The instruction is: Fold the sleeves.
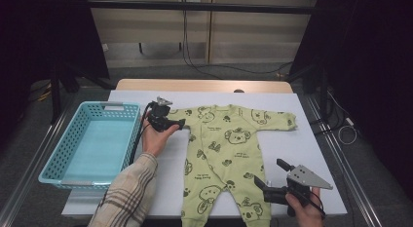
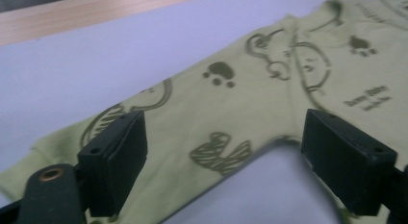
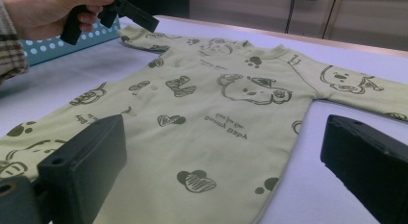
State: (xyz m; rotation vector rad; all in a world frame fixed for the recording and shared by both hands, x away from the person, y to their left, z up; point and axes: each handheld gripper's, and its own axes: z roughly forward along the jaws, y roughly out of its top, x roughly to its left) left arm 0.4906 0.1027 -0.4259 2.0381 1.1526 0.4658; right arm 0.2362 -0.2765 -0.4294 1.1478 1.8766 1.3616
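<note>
A light green baby onesie (image 1: 224,144) with dark animal prints lies flat and face up on a white mat (image 1: 302,144), sleeves spread and legs toward the near edge. My left gripper (image 1: 181,123) is low over the end of the onesie's left-hand sleeve. In the left gripper view its jaws (image 2: 226,137) stand wide on either side of that sleeve (image 2: 250,89), and the pads are not pressing on it. My right gripper (image 1: 269,173) hovers open by the lower right leg, looking across the onesie (image 3: 216,104) with nothing held between its jaws (image 3: 226,152). The left gripper (image 3: 134,15) shows far off.
A light blue plastic basket (image 1: 68,149) stands empty at the mat's left side, close to my left forearm. The wooden table edge (image 1: 195,85) runs behind the mat. Metal rails flank both sides, and cables lie on the floor beyond.
</note>
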